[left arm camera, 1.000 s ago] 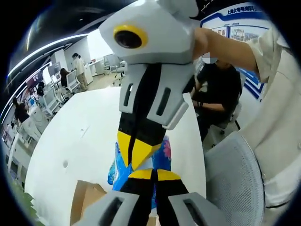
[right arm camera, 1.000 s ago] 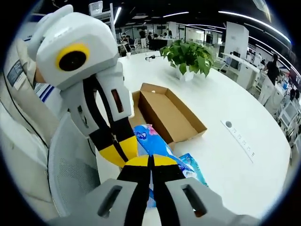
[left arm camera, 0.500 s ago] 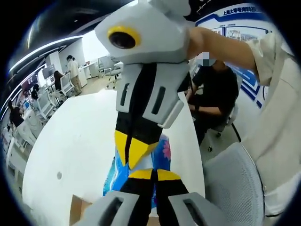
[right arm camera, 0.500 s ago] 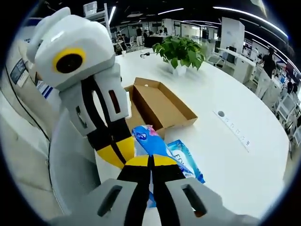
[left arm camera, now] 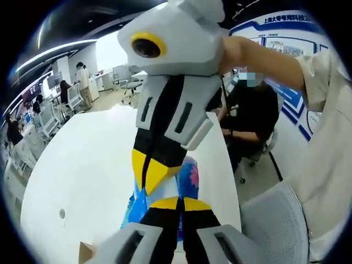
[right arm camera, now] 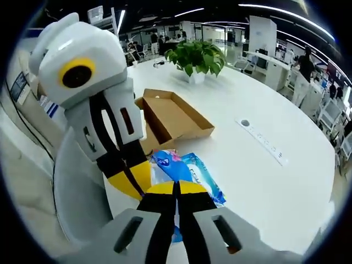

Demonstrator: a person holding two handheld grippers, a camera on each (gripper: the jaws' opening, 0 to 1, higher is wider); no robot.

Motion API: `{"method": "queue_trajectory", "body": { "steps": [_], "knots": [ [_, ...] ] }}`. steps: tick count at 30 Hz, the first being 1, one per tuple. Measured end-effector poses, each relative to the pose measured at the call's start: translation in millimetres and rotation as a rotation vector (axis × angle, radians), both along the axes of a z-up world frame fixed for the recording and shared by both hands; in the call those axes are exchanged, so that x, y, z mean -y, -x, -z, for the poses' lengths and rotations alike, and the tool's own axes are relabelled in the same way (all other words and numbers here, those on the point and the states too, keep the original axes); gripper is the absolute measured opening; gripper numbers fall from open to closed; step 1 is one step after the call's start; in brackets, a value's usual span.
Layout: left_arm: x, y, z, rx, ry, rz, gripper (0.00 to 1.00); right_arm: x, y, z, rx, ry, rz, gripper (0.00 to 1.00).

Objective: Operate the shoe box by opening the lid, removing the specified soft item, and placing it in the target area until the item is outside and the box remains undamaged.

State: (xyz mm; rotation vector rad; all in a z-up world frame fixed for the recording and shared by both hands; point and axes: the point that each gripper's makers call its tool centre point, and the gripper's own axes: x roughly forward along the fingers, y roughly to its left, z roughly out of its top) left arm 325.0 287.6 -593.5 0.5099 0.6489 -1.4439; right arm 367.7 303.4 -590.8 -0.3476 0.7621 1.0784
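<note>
No legible text; print on blue packet [right arm camera: 190, 170] and wall poster [left arm camera: 291, 60] too blurred.

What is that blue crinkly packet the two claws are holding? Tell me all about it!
The blue packet is a soft, shiny plastic pack, bright blue with pink flowers and some white lettering. Both grippers pinch it at one end: the right gripper from below in the right gripper view, the left gripper from the side. It hangs out over the white table, outside the open cardboard box behind it. Whether it touches the table is unclear.
</note>
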Motion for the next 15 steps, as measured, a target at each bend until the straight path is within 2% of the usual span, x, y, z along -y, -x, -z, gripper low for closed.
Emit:
{"method": "queue_trajectory", "body": {
  "steps": [7,15],
  "knots": [
    [22.3,-10.6,5.3,-0.024,0.009,-0.001,0.0,23.6,-12.0,5.4,-0.001,0.001,0.013,0.0],
    [44.3,-20.7,21.8,-0.051,-0.008,0.011,0.0,49.7,-25.1,20.0,-0.008,0.002,0.026,0.0]
  ]
}}
